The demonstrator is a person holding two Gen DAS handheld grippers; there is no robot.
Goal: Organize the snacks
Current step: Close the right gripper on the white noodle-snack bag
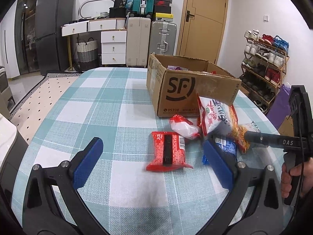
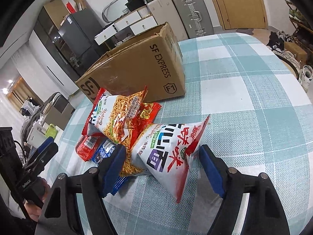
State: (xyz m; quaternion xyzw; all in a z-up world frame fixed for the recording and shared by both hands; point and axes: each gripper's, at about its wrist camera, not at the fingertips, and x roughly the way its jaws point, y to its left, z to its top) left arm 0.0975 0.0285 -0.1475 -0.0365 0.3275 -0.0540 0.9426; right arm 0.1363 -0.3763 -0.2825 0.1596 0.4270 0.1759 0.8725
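Observation:
An open SF cardboard box (image 1: 182, 90) stands on the checked tablecloth, also in the right wrist view (image 2: 140, 66). Snack packets lie in front of it: a red flat packet (image 1: 168, 150), a small white-red packet (image 1: 183, 127), a white noodle bag (image 1: 213, 115), a blue packet (image 1: 225, 146). My left gripper (image 1: 152, 160) is open, low over the table, with the red packet between its fingers. My right gripper (image 2: 162, 168) is open around a white noodle-snack bag (image 2: 172, 152). A second noodle bag (image 2: 117, 115) leans behind it on red (image 2: 86, 146) and blue (image 2: 105, 150) packets.
The table's edge curves at the left (image 1: 64, 90) and right (image 2: 293, 74). A shoe rack (image 1: 264, 58), suitcases (image 1: 150, 41), drawers (image 1: 113, 47) and a fridge (image 1: 50, 29) stand behind the table. The right tool's handle (image 1: 293, 143) shows at the right edge.

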